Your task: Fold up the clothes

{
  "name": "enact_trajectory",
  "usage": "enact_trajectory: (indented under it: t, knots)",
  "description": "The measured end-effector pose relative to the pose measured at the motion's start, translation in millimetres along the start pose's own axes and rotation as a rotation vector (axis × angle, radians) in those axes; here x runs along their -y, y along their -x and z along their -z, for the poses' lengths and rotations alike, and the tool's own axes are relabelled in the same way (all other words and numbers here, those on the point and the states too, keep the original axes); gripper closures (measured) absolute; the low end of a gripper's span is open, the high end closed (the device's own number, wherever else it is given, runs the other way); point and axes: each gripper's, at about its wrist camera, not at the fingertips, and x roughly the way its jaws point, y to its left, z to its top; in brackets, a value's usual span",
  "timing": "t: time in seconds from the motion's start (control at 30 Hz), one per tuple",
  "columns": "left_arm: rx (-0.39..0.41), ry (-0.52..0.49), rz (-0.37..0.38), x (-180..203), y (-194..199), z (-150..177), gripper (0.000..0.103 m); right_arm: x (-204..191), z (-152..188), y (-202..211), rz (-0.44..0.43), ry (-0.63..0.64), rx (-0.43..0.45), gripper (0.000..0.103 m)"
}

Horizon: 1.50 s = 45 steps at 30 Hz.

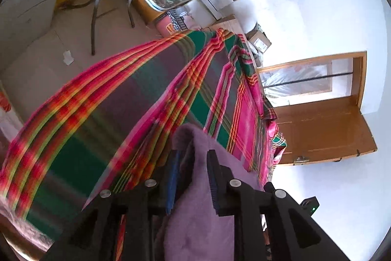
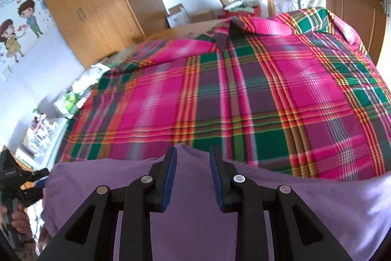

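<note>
Both grippers, left (image 1: pixel 193 177) and right (image 2: pixel 193 175), have fingers pinching the purple garment (image 2: pixel 317 207) above the plaid bed (image 2: pixel 244 102); an uneven lift could slip one edge.

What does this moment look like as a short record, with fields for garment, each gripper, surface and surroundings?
garment: purple garment, held up over the bed
left gripper: purple fabric between its fingers, grip unclear
right gripper: fabric edge between its fingers, grip unclear
surface: plaid bedspread, pink, green, red
surroundings: wooden wardrobe, cardboard boxes, wooden door

Black two-finger tool (image 2: pixel 193 151) with blue ribbed pads (image 2: pixel 171 173), silver round screws, cut-out triangular link arms.
</note>
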Motion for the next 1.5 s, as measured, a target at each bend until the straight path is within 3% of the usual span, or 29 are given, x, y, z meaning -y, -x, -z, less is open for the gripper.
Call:
enact_trajectory:
  t: [0.23,0.57,0.77,0.93,1.2,1.5]
  knots:
    - [0.030,0.006,0.002,-23,33,30,0.080,-36,32,25,-0.086,0.084,0.027,0.075]
    - [0.014,-0.020,-0.025,-42,42,69,0.080,-109,90,22,-0.242,0.275,-0.064,0.075]
    - [0.036,-0.083,-0.055,-31,40,77,0.080,-124,109,21,-0.258,0.302,-0.104,0.075]
    - [0.038,-0.067,-0.039,-35,41,78,0.080,-129,116,22,-0.275,0.309,-0.103,0.075]
    - [0.042,-0.062,-0.034,-40,47,82,0.080,-167,133,20,-0.287,0.493,-0.094,0.075]
    - [0.034,-0.061,-0.016,-36,46,81,0.080,-191,152,6,-0.337,0.593,-0.142,0.075]
